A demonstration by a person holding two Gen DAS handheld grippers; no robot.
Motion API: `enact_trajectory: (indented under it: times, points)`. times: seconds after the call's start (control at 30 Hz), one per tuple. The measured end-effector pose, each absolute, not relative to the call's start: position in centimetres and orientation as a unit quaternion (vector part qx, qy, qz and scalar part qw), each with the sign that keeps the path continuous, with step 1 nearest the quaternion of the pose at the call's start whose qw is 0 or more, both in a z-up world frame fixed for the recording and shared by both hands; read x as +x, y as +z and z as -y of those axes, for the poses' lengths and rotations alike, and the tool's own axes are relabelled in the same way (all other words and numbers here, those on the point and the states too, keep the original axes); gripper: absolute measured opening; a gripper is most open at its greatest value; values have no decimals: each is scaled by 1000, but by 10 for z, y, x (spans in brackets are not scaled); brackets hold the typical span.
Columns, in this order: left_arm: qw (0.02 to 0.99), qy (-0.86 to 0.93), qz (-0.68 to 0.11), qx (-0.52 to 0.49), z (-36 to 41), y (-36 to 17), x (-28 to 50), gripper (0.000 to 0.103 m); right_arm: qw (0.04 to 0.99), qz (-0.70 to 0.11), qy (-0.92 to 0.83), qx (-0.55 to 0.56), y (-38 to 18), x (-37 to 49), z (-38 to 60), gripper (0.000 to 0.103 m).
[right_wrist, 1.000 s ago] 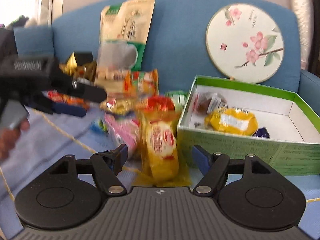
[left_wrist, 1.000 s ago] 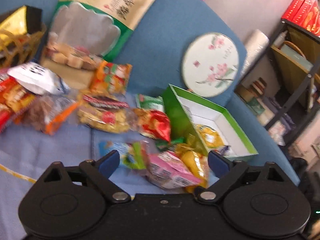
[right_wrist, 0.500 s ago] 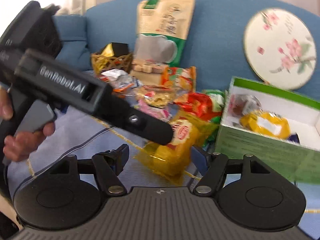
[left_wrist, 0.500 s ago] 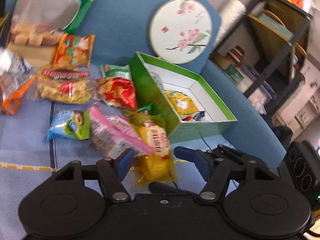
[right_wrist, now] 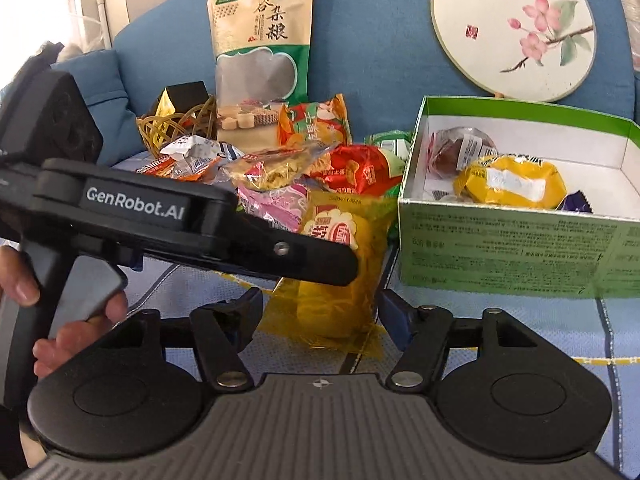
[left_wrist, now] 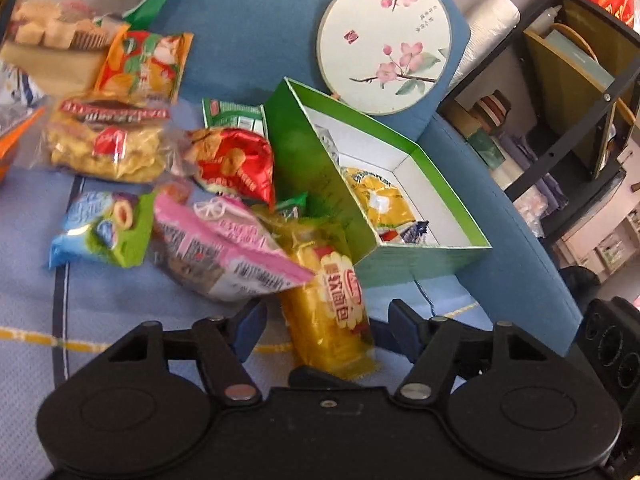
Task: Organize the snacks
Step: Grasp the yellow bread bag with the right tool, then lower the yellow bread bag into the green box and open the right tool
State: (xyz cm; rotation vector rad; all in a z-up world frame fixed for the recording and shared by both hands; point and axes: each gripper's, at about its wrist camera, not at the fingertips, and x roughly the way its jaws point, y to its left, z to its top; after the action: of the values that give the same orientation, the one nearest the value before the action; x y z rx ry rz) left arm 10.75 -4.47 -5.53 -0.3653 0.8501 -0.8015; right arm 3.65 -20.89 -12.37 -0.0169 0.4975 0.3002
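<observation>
Yellow snack pack (left_wrist: pixel 330 304) lies on the sofa seat (left_wrist: pixel 120 304), leaning at the green box (left_wrist: pixel 404 264) near its front corner. Long axis runs 12 to 6 o'clock from the left gripper (left_wrist: pixel 325 322), lower end between the jaws. Jaws half-wide; pads (left_wrist: pixel 400 326) flank the pack with gaps showing, no contact. Left gripper nearer, pitched downward. Right gripper (right_wrist: pixel 316 312) also straddles the pack, jaws apart, nothing held.

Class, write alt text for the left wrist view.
A hand-held gripper straddles a yellow snack pack on a blue sofa. Beside it, a green box holds a few snacks; more packets lie scattered to the left.
</observation>
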Motion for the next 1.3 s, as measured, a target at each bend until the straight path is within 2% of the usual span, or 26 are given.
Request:
enact_trajectory:
  times: [0.03, 0.07, 0.1, 0.2, 0.4, 0.57, 0.9, 1.23, 1.27, 1.3]
  points:
    - [819, -371, -402, -175, 47, -57, 109, 56, 959, -245, 146, -11, -124, 38, 208, 98]
    - [817, -365, -408, -183, 48, -59, 111, 41, 959, -245, 143, -16, -124, 38, 206, 95]
    - [811, -361, -418, -192, 50, -62, 114, 32, 960, -243, 138, -24, -123, 38, 204, 84]
    - [817, -358, -405, -201, 50, -53, 106, 28, 964, -224, 132, -55, -112, 27, 201, 78]
    - [857, -369, -320, -162, 54, 4, 72, 28, 975, -145, 143, -85, -72, -6, 206, 76]
    - [857, -396, -292, -151, 90, 30, 89, 29, 987, -101, 105, -66, -50, -1, 233, 76]
    - [833, -450, -296, -123, 175, 30, 133, 29, 994, -93, 24, -49, -39, 32, 299, 76]
    - [809, -470, -337, -108, 234, 1, 162, 31, 990, -139, -26, -23, -51, 58, 339, 76]
    - [810, -469, -338, -103, 237, -1, 162, 33, 989, -145, -28, -20, -54, 62, 341, 76]
    - [810, -468, -340, -97, 240, -5, 163, 48, 988, -153, -30, -23, -57, 66, 340, 77]
